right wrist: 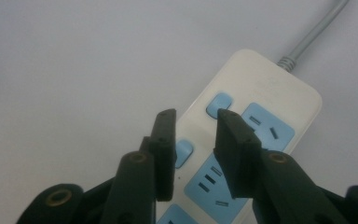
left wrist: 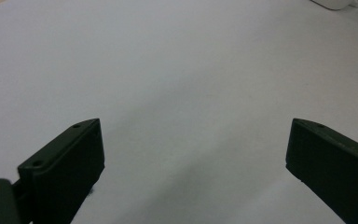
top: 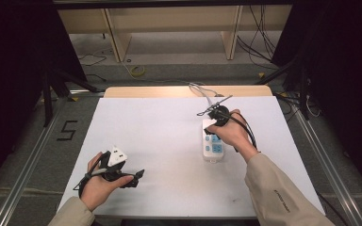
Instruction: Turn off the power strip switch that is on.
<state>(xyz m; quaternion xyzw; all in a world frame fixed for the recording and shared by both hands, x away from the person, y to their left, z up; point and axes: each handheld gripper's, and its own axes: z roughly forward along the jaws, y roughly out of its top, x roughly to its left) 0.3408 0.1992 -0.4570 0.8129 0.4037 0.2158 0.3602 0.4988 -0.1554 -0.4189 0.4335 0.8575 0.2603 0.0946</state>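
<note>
**Right jaws parted over the strip's switches; left idle and wide**

Nearest you, lower left of the high view: your left gripper (top: 139,174) sits low over the white table (top: 160,141), jaws spread wide, nothing between them. Its own view gives bare tabletop between the two black jaws, and one white corner of the power strip (left wrist: 338,3) at the top right edge.

Farther up, right of centre in the high view: your right gripper (top: 210,121) hangs over the far end of the power strip (top: 213,143), which lies lengthwise on the table, grey cable (top: 202,92) running off toward the far edge.

The right gripper view adds what the high view cannot: jaws partly apart, empty, tips over the two small blue switch buttons (right wrist: 219,105), beside the blue sockets (right wrist: 268,130). Whether a tip touches a button, I cannot tell.

Risks, as I judge them:
- Come down off-centre and a jaw lands on the socket face or straddles both buttons.
- Nothing holds the strip; a slanted push may skid it.
</note>
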